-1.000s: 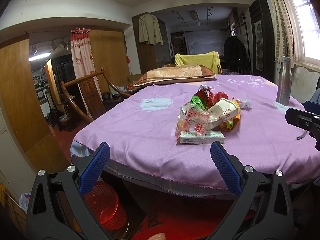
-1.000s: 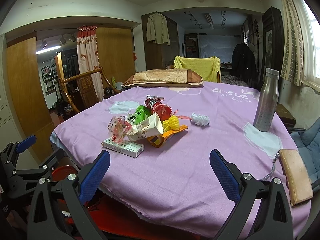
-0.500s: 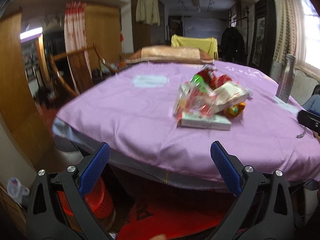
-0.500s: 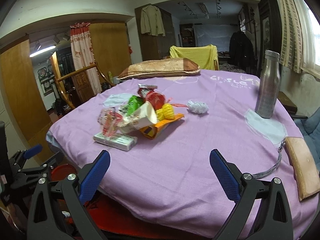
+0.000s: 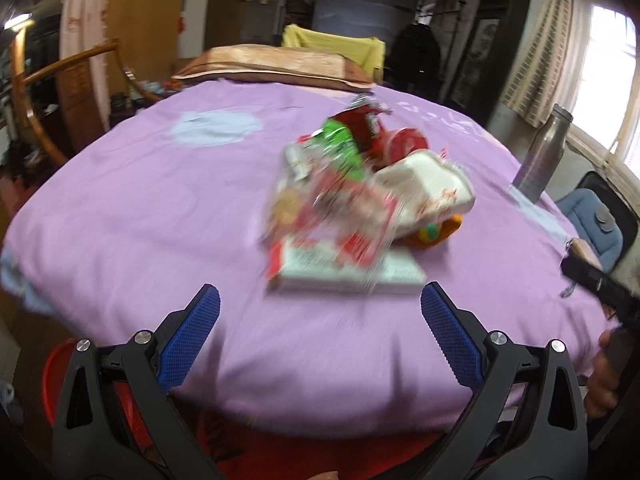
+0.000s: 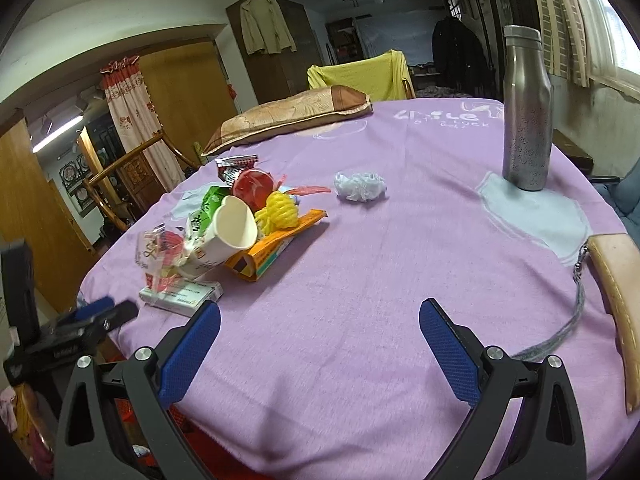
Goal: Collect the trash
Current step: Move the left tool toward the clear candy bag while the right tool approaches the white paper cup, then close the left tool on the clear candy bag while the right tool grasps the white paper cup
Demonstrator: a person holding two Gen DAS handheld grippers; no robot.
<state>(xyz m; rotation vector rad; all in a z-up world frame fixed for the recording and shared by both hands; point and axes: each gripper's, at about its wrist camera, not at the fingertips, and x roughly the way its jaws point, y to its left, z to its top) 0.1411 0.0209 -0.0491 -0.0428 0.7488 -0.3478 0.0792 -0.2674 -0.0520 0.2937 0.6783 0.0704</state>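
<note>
A pile of trash sits on the purple tablecloth (image 5: 132, 216): a white flat box (image 5: 344, 272), a clear snack wrapper (image 5: 340, 216), a paper cup (image 6: 228, 232), green and red packets, a yellow wad (image 6: 278, 210) and an orange box (image 6: 272, 248). A crumpled white tissue (image 6: 360, 186) lies apart, further back. My left gripper (image 5: 320, 312) is open and empty, just short of the white box. My right gripper (image 6: 320, 320) is open and empty over bare cloth, right of the pile. The left gripper also shows in the right wrist view (image 6: 100, 312).
A steel bottle (image 6: 526, 108) stands at the table's right. A tan pouch with a cord (image 6: 616, 292) lies at the right edge. A pillow (image 6: 292, 116) lies at the far side. A red basket (image 5: 64, 380) stands on the floor below the left edge.
Both grippers have moved forward over the table toward the pile; the trash looms larger in both views. The left wrist view is blurred by motion. Both grippers stay open.
</note>
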